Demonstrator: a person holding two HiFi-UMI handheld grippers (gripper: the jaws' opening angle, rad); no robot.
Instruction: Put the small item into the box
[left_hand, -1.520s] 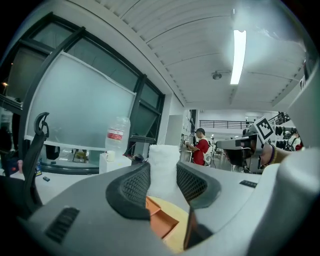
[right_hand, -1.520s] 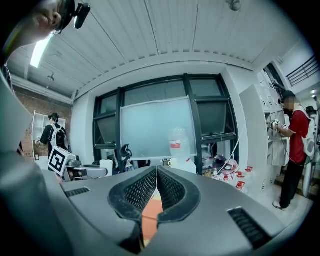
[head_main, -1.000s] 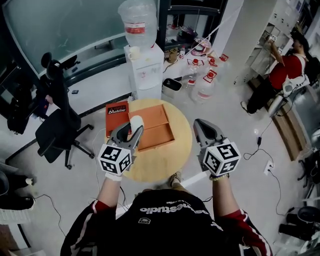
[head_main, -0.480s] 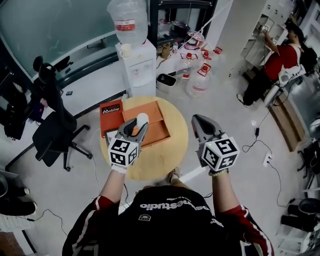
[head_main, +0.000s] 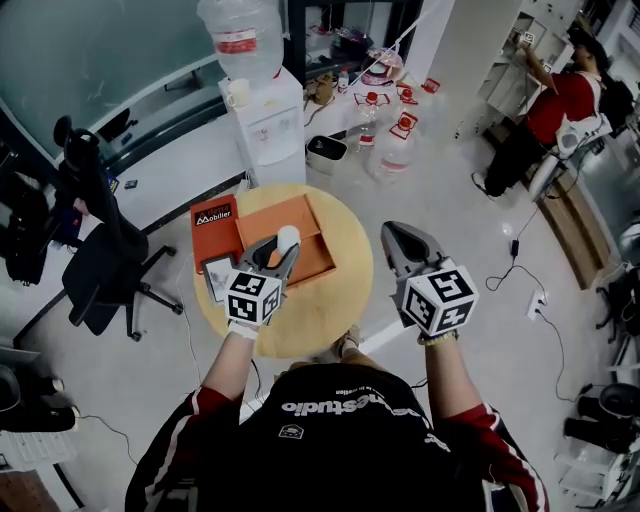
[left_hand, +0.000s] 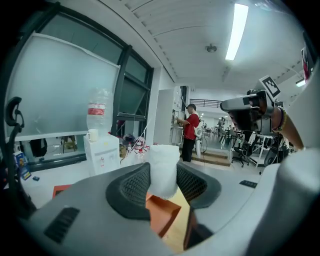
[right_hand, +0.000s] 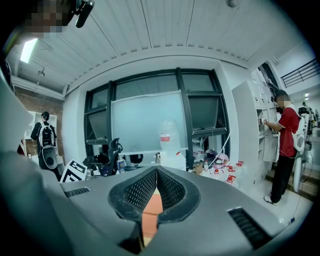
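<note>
1. Pale office floor surrounds a round wooden table (head_main: 342, 312). Beyond it stands a white water dispenser (head_main: 262, 120), and a black office chair (head_main: 105, 265) is off to the left.
2. An open orange box (head_main: 312, 255) lies on the far half of the table. A flat orange lid (head_main: 213, 222) with white print lies just beside it on the left.
3. The left gripper (head_main: 282, 248) reaches over the box from the near side, its marker cube (head_main: 252, 298) toward the person.
4. The left gripper view shows its two jaws pressed on either side of a small white item (left_hand: 164, 170), which stands upright between the ribbed pads and rises above them.
5. In the head view the small white item (head_main: 287, 238) sits over the box's open inside. In the left gripper view the orange box (left_hand: 162, 212) lies just under its lower end. Whether the two touch I cannot tell.
6. The right gripper (head_main: 393, 233) hangs off the table's right edge, well apart from the box.
7. Its own view shows the jaws brought together at the tips with nothing between them, and only a sliver of orange below.
8. A person in red (head_main: 560, 105) stands at shelves on the far right.
</note>
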